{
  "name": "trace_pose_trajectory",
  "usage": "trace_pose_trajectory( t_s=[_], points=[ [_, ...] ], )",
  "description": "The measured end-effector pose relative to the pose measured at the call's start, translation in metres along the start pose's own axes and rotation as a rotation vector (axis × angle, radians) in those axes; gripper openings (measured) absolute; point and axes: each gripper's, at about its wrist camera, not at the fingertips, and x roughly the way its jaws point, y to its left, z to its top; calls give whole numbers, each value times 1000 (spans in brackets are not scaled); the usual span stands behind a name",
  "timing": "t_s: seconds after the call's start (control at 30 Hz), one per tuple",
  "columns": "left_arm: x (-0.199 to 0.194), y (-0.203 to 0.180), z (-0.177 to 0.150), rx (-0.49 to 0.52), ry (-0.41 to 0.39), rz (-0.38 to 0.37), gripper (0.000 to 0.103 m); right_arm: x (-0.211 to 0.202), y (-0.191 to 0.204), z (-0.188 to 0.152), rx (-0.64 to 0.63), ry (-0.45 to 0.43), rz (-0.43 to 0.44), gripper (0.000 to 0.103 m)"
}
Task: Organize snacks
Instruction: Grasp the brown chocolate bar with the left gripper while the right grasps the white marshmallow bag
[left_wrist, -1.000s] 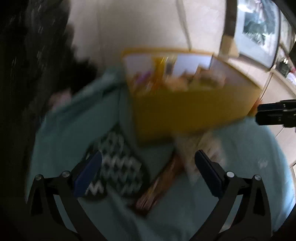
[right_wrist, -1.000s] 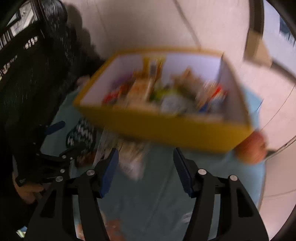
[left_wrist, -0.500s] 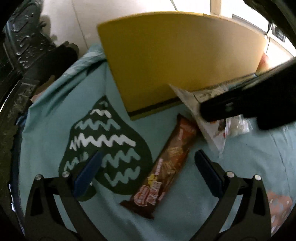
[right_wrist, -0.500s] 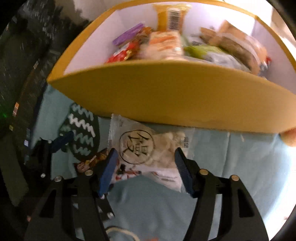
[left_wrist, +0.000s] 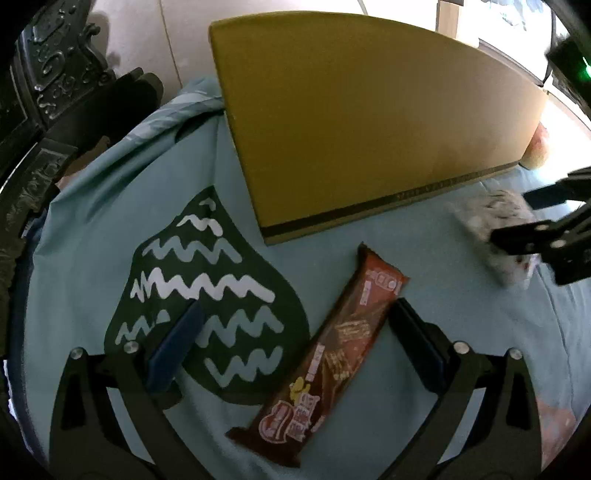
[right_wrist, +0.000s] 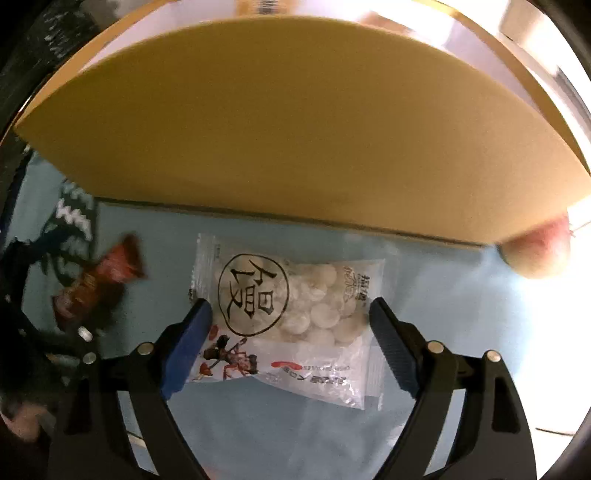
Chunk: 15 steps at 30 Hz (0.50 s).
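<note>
My right claw was opening astride the clear bun packet lying before the yellow box; only my left claw, spread wide, saw the chocolate bar sharply.

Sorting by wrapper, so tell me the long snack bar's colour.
Reddish-brown snack bar, clearest in the left wrist view.

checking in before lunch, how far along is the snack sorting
Done: cannot tell, since the yellow cardboard box shows only its outer wall. In hand: nothing; the right gripper is opening astride the clear bag of white round snacks. Left: that bag and the brown wafer bar wrapper.
</note>
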Motion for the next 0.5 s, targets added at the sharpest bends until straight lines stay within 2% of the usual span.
trace_pose_trajectory(
  t_s=[0.13, 0.23, 0.27, 0.37, 0.4, 0.5],
  points=[
    [4, -5, 4, 19, -10, 10, 101, -17, -4, -1, -8, -89, 52, 86],
    [10, -5, 7, -23, -9, -8, 101, -9, 8, -4, -30, -50, 50, 86],
    [11, -2, 6, -54, -6, -26, 101, -5, 12, -7, -46, -43, 33, 89],
    [12, -1, 7, -49, -7, -23, 101, 10, 28, -13, -110, -15, -32, 102],
    [12, -1, 7, -51, -7, -24, 101, 15, 34, -16, -130, -5, -61, 102],
    [11, -2, 6, -61, -6, -20, 101, 17, 24, -18, -62, -4, -18, 102]
  ],
)
